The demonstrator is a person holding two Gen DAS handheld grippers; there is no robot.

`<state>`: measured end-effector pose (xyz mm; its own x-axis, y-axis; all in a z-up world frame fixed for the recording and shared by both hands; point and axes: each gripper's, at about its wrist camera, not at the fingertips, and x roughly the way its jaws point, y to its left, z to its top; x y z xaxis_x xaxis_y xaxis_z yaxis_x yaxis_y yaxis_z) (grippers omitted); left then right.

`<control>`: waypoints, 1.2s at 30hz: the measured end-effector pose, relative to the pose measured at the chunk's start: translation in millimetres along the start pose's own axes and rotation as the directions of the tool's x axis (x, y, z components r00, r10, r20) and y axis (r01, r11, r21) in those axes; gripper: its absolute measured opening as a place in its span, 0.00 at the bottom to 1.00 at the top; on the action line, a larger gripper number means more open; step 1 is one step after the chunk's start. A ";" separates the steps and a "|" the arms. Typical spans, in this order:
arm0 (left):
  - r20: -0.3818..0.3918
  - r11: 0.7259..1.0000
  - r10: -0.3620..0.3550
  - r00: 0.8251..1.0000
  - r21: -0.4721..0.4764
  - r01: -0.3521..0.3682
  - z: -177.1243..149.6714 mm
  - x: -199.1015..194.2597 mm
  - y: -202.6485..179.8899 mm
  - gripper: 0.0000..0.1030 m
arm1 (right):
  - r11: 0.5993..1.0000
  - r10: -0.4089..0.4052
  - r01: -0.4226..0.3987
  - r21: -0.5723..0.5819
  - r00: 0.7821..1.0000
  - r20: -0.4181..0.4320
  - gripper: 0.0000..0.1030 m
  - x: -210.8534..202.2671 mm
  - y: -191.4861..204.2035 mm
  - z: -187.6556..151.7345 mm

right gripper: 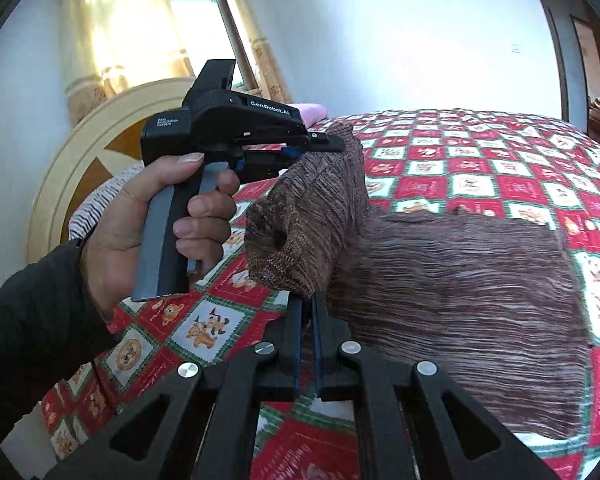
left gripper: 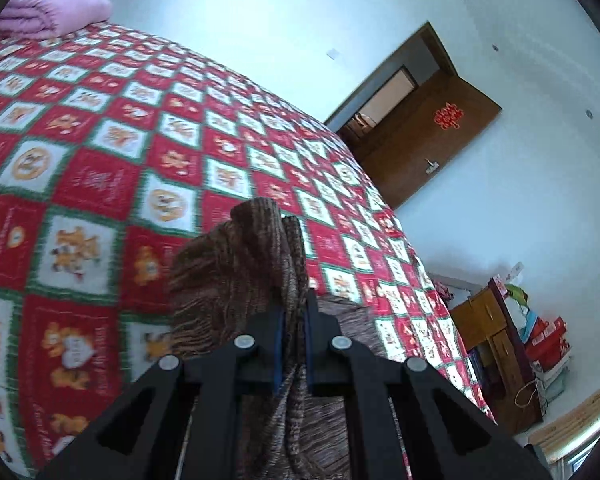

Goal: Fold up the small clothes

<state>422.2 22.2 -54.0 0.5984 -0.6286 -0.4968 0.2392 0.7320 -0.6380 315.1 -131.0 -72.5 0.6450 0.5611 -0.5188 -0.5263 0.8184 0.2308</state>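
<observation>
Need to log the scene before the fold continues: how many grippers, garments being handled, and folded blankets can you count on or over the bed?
Grippers: 2, the left gripper and the right gripper, both clamped on the garment
Brown knit garment: 1, partly lifted off the patterned bedspread
Folded pink blanket: 1
Total: 4

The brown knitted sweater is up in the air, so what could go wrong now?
1. Both grippers, left gripper and right gripper, pinch only thin edges of the brown knitted sweater, so the fabric might slip free.
2. Most of it lies on the red checked bedspread and could drag and bunch up.
3. The lifted part droops between the grippers, so the fold may land crooked.
</observation>
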 end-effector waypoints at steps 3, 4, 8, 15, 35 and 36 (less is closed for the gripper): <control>-0.009 1.000 -0.008 1.000 0.027 0.008 -1.7 13.7 -22.2 0.08 | 1.000 -0.009 0.008 0.024 1.000 0.018 0.04 -19.1 -14.8 2.4; -0.012 0.999 -0.012 1.000 0.032 0.012 -2.0 16.9 -26.8 0.08 | 0.999 -0.012 0.012 0.029 1.000 0.022 0.04 -22.8 -19.0 3.4; -0.027 0.998 -0.026 0.999 0.056 0.027 -2.3 33.3 -47.6 0.08 | 0.998 -0.048 0.047 0.034 0.998 0.031 0.04 -41.7 -34.7 4.0; -0.071 0.995 -0.051 0.996 0.082 0.057 -12.2 63.0 -78.3 0.08 | 0.992 -0.085 0.082 0.091 0.996 0.023 0.04 -66.5 -71.0 -5.0; -0.216 0.969 0.043 0.976 0.246 0.011 -58.9 156.0 -138.4 0.08 | 0.939 -0.094 0.123 0.321 0.990 -0.104 0.04 -77.1 -154.1 -62.5; -0.217 0.964 0.062 0.974 0.266 -0.002 -62.0 160.7 -140.6 0.08 | 0.932 -0.085 0.120 0.342 0.990 -0.116 0.04 -74.4 -159.1 -67.4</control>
<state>437.3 -198.0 -80.7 0.4319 -0.6239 -0.6513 0.4326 0.7770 -0.4573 313.5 -311.3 -126.1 0.6190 0.4711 -0.6284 -0.2233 0.8727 0.4343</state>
